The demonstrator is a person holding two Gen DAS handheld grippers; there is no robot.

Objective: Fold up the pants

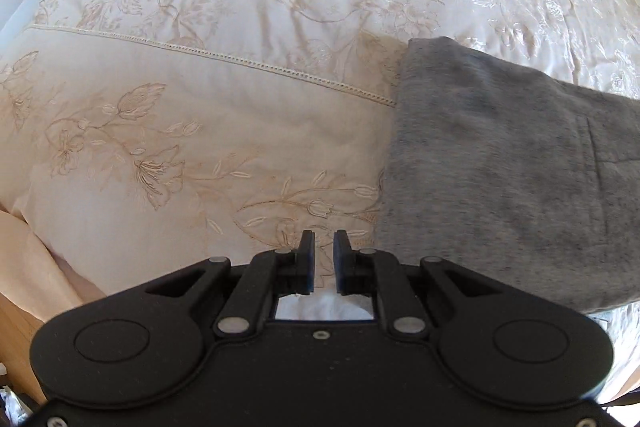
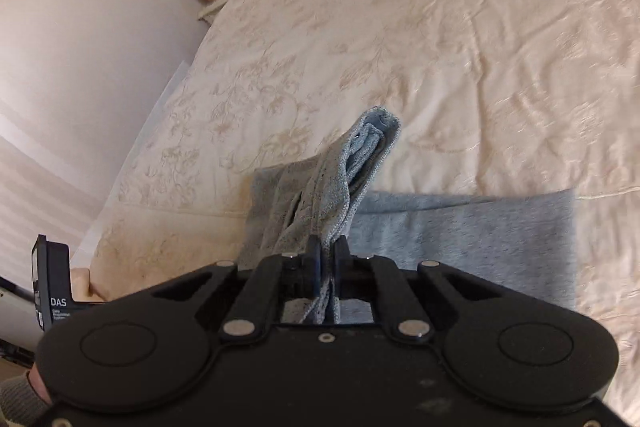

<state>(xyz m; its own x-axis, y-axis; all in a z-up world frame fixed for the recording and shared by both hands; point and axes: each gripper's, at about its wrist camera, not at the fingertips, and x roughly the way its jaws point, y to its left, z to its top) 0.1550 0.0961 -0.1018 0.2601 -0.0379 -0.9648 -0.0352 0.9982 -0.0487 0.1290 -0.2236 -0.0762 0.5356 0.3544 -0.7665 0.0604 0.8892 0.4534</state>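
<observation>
Pants, one grey pair of soft knit, lie flat on the bed in the lower middle of your right view. Your right tool is pinched onto a bunched edge of them, the fabric standing up from its jaws. Your left tool is nearly closed on nothing, over the cream embroidered bedspread, with the pants at the frame's right.
</observation>
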